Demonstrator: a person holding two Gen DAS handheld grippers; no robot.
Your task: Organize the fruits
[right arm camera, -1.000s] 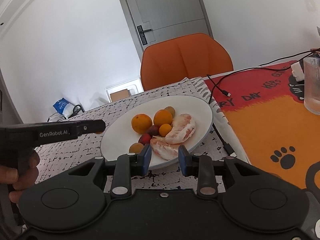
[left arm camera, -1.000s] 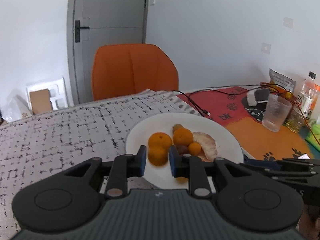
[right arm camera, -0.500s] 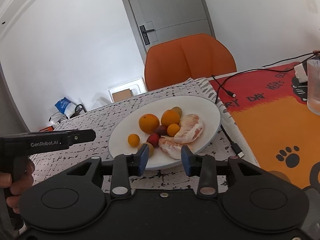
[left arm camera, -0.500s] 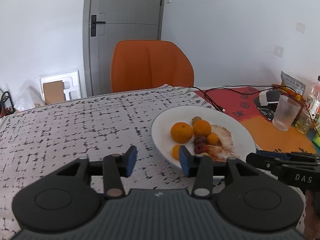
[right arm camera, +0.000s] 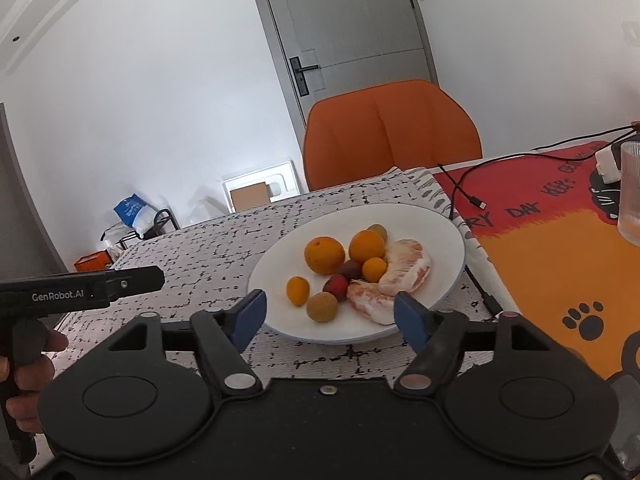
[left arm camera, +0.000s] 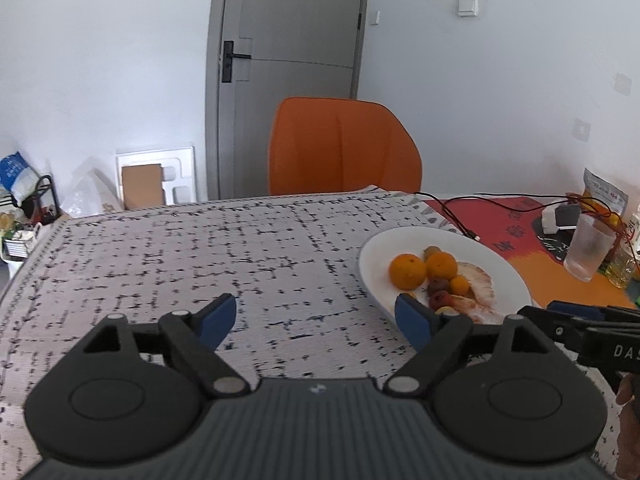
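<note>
A white plate (right arm camera: pixel 440 224) on the patterned cloth holds two oranges (right arm camera: pixel 324 255), small orange kumquats (right arm camera: pixel 298 291), a brownish round fruit (right arm camera: pixel 322 307), red and dark small fruits (right arm camera: pixel 336 285) and peeled pomelo pieces (right arm camera: pixel 408 268). The plate also shows in the left wrist view (left arm camera: pixel 384 248). My right gripper (right arm camera: pixel 328 316) is open and empty, just in front of the plate's near rim. My left gripper (left arm camera: pixel 316 316) is open and empty over the cloth, left of the plate.
An orange chair (left arm camera: pixel 344 148) stands behind the table. A red and orange mat (right arm camera: pixel 560 256) lies to the right with a black cable (right arm camera: pixel 464 188), a ribbed glass (left arm camera: pixel 588 248), a charger and bottles. The patterned cloth (left arm camera: pixel 180 248) spreads to the left.
My left gripper let go of a small orange fruit onto the plate, opened wide and drew back to the left. My right gripper opened wider and backed off slightly.
</note>
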